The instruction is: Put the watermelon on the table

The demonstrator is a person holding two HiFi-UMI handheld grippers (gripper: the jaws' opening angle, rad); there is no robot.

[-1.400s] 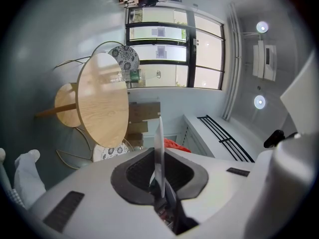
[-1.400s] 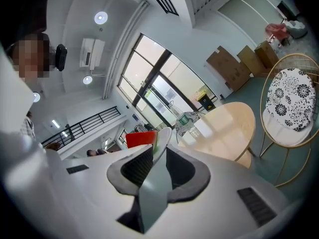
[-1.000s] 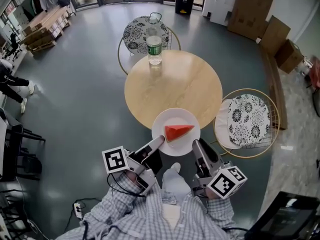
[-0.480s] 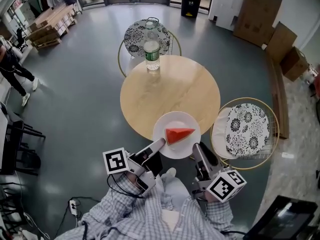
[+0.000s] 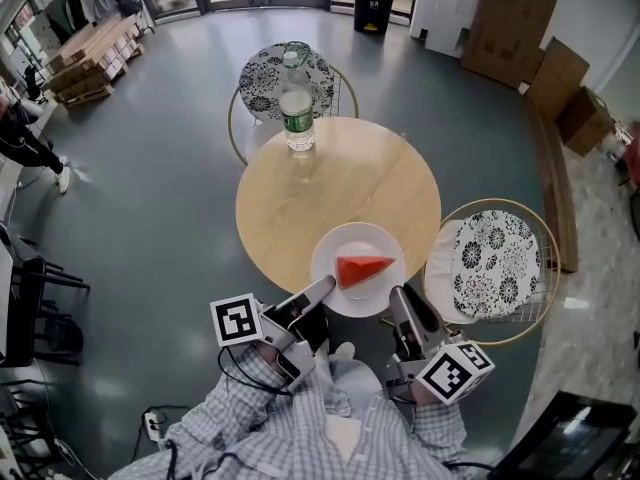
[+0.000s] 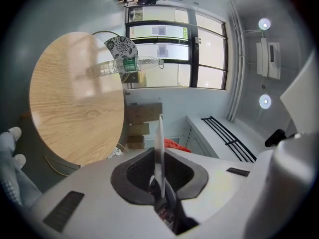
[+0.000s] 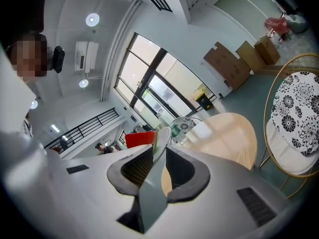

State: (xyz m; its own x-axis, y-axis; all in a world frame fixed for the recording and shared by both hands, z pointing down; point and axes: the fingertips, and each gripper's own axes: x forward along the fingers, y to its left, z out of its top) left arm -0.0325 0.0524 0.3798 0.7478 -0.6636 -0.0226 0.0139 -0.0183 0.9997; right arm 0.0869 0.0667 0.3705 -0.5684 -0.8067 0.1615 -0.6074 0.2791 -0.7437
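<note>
A red watermelon wedge lies on a white plate, which overlaps the near edge of the round wooden table. My left gripper is shut on the plate's near-left rim, and my right gripper is shut on its near-right rim. In the left gripper view the plate shows edge-on between the jaws of the left gripper, with the watermelon behind it. The right gripper view shows the plate rim clamped in the right gripper, with the watermelon to its left.
A plastic water bottle stands at the table's far side. One round patterned chair sits beyond the table and another at its right. Cardboard boxes lean at the back right. A person walks at far left.
Both grippers have carried the plate with the watermelon a little further over the table's near edge. Their hold on the rim is the same.
</note>
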